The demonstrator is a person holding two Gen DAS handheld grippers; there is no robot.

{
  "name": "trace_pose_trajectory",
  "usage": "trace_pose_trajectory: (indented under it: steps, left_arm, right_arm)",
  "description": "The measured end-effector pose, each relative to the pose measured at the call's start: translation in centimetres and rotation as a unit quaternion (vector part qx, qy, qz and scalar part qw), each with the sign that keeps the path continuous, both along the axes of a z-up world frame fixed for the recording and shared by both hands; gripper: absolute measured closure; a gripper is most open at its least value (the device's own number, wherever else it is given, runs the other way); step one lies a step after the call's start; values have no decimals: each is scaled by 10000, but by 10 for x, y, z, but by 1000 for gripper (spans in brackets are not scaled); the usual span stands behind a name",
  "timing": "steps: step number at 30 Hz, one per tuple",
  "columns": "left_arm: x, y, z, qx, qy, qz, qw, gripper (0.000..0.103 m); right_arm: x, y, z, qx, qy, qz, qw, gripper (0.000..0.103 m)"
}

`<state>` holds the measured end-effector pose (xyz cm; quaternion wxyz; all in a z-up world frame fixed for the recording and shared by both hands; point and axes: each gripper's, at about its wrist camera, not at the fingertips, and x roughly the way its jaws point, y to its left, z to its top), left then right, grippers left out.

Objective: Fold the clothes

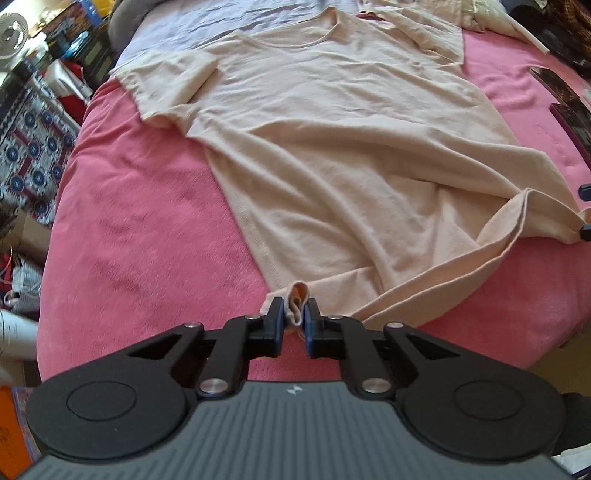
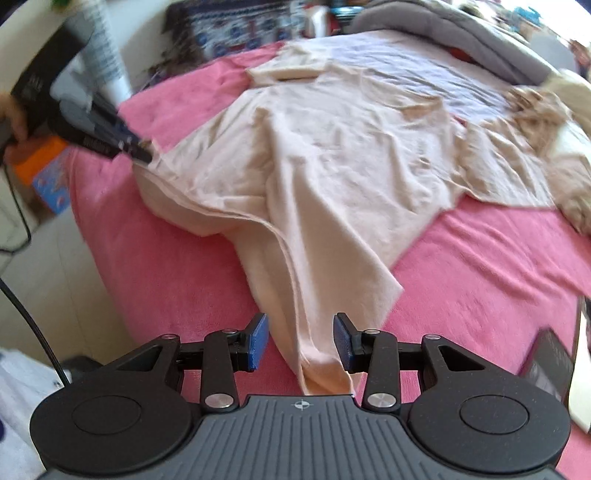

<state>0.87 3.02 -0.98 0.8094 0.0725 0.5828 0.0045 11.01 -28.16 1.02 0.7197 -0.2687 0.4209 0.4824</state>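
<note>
In the left wrist view, the left gripper (image 1: 294, 315) sits at the lower centre of the frame, and its two blue-padded fingers (image 1: 277, 320) are pressed together on a small bunched corner of the hem of the pale beige short-sleeved T-shirt (image 1: 325, 147). In the right wrist view, the right gripper (image 2: 301, 339) is also at the lower centre, but its jaws stand apart; a narrow hanging fold of the same T-shirt (image 2: 332, 177) runs between the blue pads (image 2: 258, 341) and does not look pinched. The T-shirt lies spread over the pink fleece blanket (image 1: 147, 229) on the bed, with its hem near the cameras and its round neckline in the upper centre of the left wrist frame. Above it, at the top of the frame, a pale lilac sheet (image 1: 207, 22) is partly under the shirt. In the right wrist view the left gripper (image 2: 144, 153) appears at the middle left, holding the hem corner, and a grey padded cover (image 2: 461, 33) lies at the upper right.
</note>
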Motion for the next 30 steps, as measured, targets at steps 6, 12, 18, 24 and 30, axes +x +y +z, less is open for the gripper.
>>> trace_pose_trajectory:
  steps: [6, 12, 18, 24, 30]
  left_arm:
    - [-15, 4, -12, 71, 259, 121, 9996, 89]
    - [-33, 8, -9, 8, 229, 205, 9995, 75]
    - [-46, -7, 3, 339, -224, -225, 9989, 36]
    - [-53, -46, -3, 969, -569, -1987, 9736, 30]
    - [-45, -68, -17, 1221, -708, -2838, 9484, 30]
  right_arm:
    - [-21, 37, -28, -587, -382, 1133, 9911, 85]
    - [-33, 28, -22, -657, -122, 1502, 9864, 94]
    - [-48, 11, -21, -893, 61, 1725, 9809, 94]
    - [-50, 14, -7, -502, -556, 1584, 9845, 88]
    - [-45, 47, -9, -182, -1083, 2109, 9713, 54]
